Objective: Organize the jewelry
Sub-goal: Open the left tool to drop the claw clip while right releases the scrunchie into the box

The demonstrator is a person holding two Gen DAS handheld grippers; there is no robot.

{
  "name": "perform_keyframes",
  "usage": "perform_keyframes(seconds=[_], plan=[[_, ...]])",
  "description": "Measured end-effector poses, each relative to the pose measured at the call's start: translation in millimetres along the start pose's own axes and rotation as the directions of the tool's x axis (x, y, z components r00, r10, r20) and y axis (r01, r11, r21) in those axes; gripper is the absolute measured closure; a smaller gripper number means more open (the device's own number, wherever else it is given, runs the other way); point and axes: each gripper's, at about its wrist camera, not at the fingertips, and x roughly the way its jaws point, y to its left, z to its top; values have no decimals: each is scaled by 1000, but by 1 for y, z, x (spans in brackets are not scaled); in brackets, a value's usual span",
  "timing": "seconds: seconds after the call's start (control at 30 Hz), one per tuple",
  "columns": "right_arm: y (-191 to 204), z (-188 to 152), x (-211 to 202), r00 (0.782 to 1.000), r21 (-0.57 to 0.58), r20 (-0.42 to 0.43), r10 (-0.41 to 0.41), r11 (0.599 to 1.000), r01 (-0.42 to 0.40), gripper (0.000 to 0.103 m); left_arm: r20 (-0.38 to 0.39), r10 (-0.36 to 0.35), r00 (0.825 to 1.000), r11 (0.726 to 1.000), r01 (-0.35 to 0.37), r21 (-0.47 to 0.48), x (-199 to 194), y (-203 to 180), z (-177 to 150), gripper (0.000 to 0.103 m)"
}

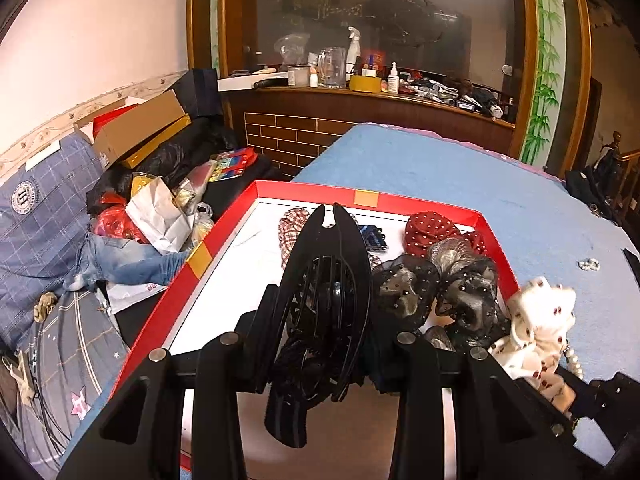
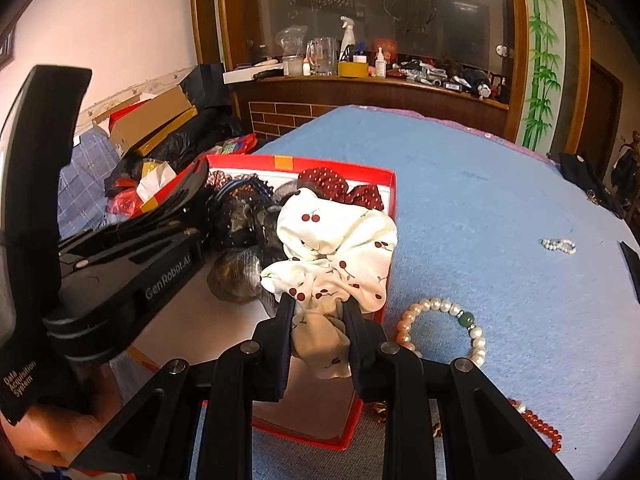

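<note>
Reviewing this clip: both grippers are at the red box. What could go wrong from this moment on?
1. The right gripper pinches only a fold of the cherry-print scrunchie, which straddles the red box wall; released here, it may slump outside.
2. The left gripper, shut on a black hair clip, sits close beside it; the two could collide.
3. The pearl bracelet lies right next to the right gripper and could get dragged.
</note>
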Motion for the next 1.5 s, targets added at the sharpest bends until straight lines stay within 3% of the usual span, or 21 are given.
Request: perform_keyframes(seconds=[0.47, 0.77, 0.87, 1.5], plan=[[-2, -5, 6, 999, 8, -38, 29, 1000, -29, 74, 19, 26, 999, 1000, -26, -10, 0, 3, 1, 66], [-3, -6, -3, 1000, 9, -14, 27, 1000, -27, 54, 35, 40, 999, 999, -40, -15, -2, 1, 2, 59], [-2, -5, -7, 1000, 9, 3, 30, 1000, -30, 52, 59, 50, 997, 999, -49, -16, -6, 1, 3, 52], [-19, 2, -40, 986, 89, 166, 27, 995, -42, 49, 72, 51, 996, 998, -49, -38, -11, 8, 5, 48]])
